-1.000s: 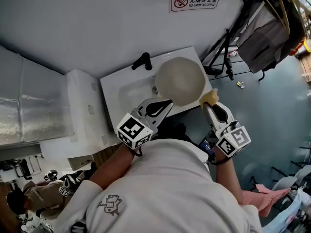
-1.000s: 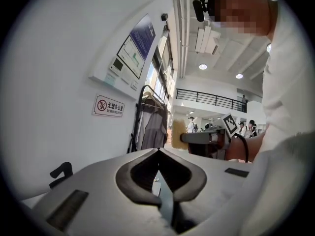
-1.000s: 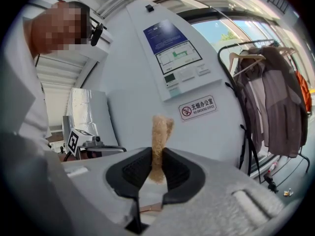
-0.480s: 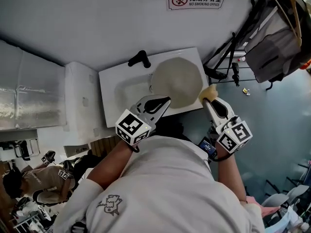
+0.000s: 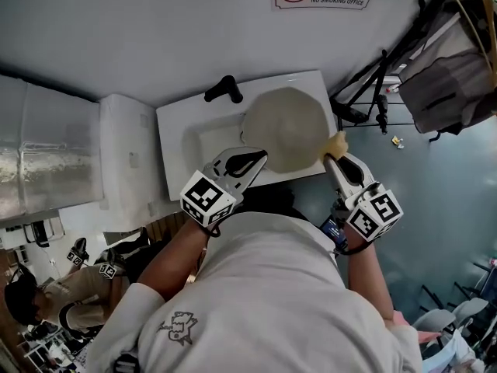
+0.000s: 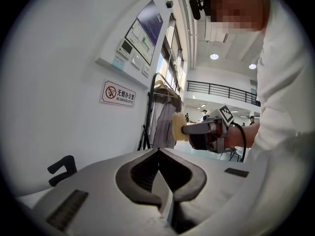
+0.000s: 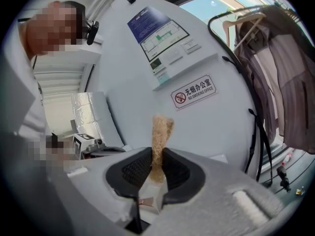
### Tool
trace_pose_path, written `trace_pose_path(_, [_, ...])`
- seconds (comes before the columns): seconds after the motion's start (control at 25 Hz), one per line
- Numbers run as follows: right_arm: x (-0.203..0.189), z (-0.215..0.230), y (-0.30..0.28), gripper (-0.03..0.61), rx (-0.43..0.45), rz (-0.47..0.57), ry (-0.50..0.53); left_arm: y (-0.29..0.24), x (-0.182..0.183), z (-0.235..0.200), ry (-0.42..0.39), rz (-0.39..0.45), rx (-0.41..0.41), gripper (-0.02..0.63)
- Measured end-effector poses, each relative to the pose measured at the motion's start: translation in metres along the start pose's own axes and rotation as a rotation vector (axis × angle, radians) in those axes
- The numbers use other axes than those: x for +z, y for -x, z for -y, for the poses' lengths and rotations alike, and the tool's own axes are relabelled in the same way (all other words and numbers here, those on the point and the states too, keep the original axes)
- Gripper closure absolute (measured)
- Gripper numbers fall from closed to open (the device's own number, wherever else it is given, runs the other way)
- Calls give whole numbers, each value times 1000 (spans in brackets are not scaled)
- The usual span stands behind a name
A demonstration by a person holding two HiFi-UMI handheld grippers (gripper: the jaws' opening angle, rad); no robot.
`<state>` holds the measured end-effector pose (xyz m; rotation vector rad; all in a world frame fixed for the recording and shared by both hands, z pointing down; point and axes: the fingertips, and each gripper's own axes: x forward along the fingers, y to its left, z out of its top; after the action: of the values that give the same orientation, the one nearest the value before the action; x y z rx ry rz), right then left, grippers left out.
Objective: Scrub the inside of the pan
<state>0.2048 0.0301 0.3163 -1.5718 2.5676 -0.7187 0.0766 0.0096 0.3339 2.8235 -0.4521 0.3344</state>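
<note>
While the right hand-held gripper (image 5: 339,162) pinches 1 sponge (image 5: 338,143) beside 1 pan (image 5: 287,127), the left hand-held gripper (image 5: 261,159) is closed.

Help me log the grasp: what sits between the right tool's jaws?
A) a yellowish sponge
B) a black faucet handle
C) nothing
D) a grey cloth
A: the right gripper view shows the right tool clamped on a yellowish sponge that sticks up past its jaws.
</note>
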Motion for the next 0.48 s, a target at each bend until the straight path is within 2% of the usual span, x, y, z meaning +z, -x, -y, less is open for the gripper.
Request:
trace_pose_path(0.2, [-7, 3, -20, 515, 8, -31, -12, 4, -25, -19, 3, -52, -1, 612])
trace_pose_path(0.48, [-24, 16, -45, 514, -3, -84, -46, 4, -85, -49, 3, -211, 11, 606])
